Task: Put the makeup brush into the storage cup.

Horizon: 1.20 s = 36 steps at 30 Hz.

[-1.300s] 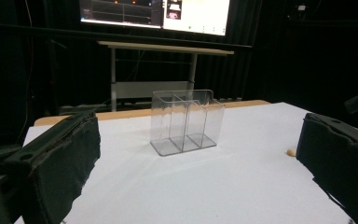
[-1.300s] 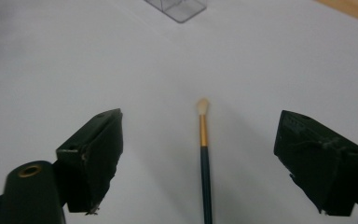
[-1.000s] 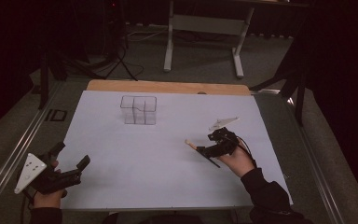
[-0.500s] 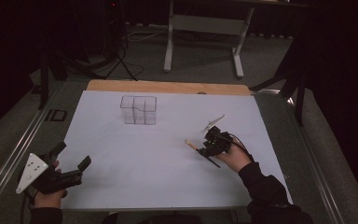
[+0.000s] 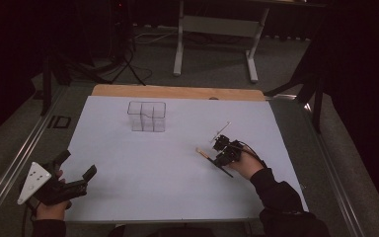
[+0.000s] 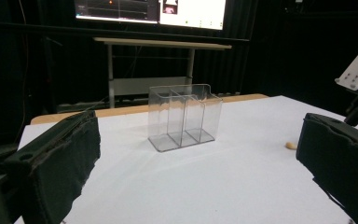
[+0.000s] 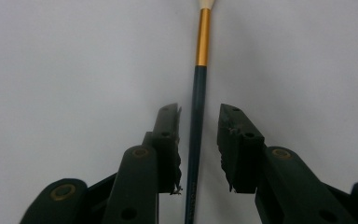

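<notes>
Two jaws of right gripper (image 7: 199, 140) straddle paintbrush (image 7: 196, 126) flat on white sheet (image 5: 143, 173), closing, pads not yet pressing. High view: left gripper (image 5: 74, 173) gapes wide, well apart.

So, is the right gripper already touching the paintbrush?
Cannot tell. In the right gripper view the paintbrush lies between the closing right gripper; right side shows a gap, left looks about touching.

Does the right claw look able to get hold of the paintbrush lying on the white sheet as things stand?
Probably yes. The right claw already straddles the paintbrush, its jaws just closing with a small gap left on each side; nothing lies between pads and handle. The clear organizer stands well away.
</notes>
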Available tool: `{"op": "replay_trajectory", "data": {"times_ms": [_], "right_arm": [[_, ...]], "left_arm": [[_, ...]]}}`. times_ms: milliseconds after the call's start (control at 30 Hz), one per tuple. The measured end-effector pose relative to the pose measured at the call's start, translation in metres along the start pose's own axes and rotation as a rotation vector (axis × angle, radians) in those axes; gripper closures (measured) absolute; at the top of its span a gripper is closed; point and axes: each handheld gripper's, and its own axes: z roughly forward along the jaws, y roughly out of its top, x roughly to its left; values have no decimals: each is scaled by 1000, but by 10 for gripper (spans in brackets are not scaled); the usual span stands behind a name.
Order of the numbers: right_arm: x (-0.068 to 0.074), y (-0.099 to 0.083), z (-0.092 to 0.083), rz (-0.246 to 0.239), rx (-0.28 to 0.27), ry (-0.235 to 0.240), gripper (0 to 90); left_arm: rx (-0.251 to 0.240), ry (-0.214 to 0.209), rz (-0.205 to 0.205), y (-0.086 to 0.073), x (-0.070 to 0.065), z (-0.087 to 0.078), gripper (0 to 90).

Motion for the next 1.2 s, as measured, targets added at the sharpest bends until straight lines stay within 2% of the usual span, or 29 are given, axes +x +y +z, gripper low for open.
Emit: {"op": "replay_trajectory", "data": {"times_ms": [500,900,1033,1067,1100,1200], "right_arm": [[-4,6,16,3,49,-22,734],[-1,10,21,-28,88,-25,811],[-1,13,20,-5,104,-26,832],[-2,13,19,3,95,-47,833],[-3,13,17,17,86,-48,833],[-5,12,9,42,47,-28,833]], "left_arm": [[1,-7,-9,-1,1,0,0],[2,-7,-8,-1,1,0,0],[2,-6,-8,-1,1,0,0],[3,-5,-7,-1,1,0,0],[3,-5,-7,-1,1,0,0],[3,-3,-9,-1,1,0,0]]}}
